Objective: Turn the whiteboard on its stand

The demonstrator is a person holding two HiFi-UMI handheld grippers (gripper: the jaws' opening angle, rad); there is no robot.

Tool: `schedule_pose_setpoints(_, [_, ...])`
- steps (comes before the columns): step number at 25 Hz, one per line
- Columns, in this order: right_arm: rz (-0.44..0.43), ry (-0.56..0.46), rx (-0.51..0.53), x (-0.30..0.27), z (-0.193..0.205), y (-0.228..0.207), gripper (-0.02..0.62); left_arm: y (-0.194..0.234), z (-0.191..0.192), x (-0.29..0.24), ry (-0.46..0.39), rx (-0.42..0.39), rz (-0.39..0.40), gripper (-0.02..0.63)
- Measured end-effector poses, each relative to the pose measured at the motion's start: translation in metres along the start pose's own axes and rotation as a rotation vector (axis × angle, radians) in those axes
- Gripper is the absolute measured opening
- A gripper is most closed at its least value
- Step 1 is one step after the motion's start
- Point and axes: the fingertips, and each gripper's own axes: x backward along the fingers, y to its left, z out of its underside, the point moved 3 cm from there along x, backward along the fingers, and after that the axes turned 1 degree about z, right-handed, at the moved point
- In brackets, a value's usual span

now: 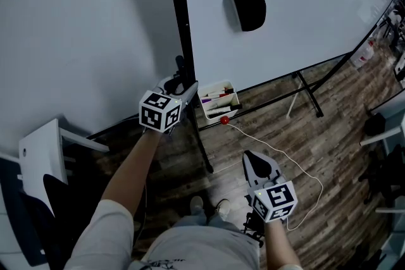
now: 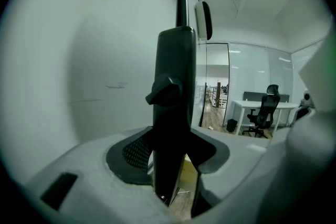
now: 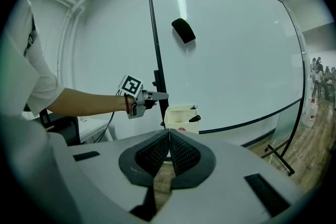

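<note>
The whiteboard [image 1: 304, 9] hangs in its black-framed stand, with a black eraser [image 1: 249, 7] stuck on its face. My left gripper [image 1: 186, 86] is at the stand's left post [image 1: 180, 22], low on the board's edge. In the left gripper view the black post fitting [image 2: 176, 113] with its small knob [image 2: 164, 89] stands between the jaws, and both pads lie against its sides. My right gripper [image 1: 251, 156] hangs lower, over the floor, shut with nothing in it; its pads [image 3: 169, 136] meet. It faces the whiteboard [image 3: 231, 50] and my left gripper [image 3: 157, 96].
A white box of markers [image 1: 218, 98] hangs by the post, with a red ball [image 1: 224, 119] below. The stand's legs [image 1: 307, 95] spread across the wooden floor, where a white cable [image 1: 285, 158] lies. A white chair [image 1: 44, 155] stands at the left by the wall.
</note>
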Motion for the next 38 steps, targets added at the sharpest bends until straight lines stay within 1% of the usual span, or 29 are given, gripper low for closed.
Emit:
schedule_pose_setpoints(5, [-0.012,0.003,-0.005,-0.003,0.001,0.005,0.008,-0.006,0.000,0.005,0.007,-0.017,-0.004,0.184])
schedule_pose_setpoints(12, [-0.025,0.009,-0.002,-0.020,-0.021,0.008,0.006,-0.013,-0.003,0.014,0.011,-0.017,0.004,0.186])
schedule_pose_setpoints(16, [-0.026,-0.002,0.000,-0.010,-0.022,0.011,0.008,-0.021,0.001,0.029,-0.010,-0.012,-0.035,0.185])
schedule_pose_setpoints(18, [-0.026,-0.007,-0.003,-0.005,-0.020,0.009,0.006,-0.021,0.004,0.036,-0.007,-0.006,-0.054,0.184])
schedule_pose_setpoints(21, [-0.026,-0.014,-0.015,0.000,-0.027,-0.003,0.006,-0.018,-0.003,0.041,0.012,-0.004,-0.068,0.184])
schedule_pose_setpoints(23, [-0.029,-0.016,-0.018,0.003,-0.024,0.004,0.006,-0.016,0.003,0.060,0.016,0.001,-0.076,0.183])
schedule_pose_setpoints(27, [-0.053,-0.021,-0.005,0.004,-0.009,0.037,0.006,-0.006,0.032,0.118,0.008,0.013,-0.100,0.183])
schedule_pose_setpoints(32, [-0.088,-0.021,0.007,0.006,-0.006,0.057,0.008,-0.003,0.047,0.168,0.001,0.016,-0.120,0.184])
schedule_pose_setpoints(35, [-0.114,-0.023,0.024,0.004,0.001,0.085,0.006,0.004,0.062,0.206,-0.006,0.023,-0.135,0.184])
schedule_pose_setpoints(38, [-0.131,-0.018,0.028,0.004,0.004,0.100,0.006,0.006,0.069,0.224,-0.013,0.025,-0.143,0.184])
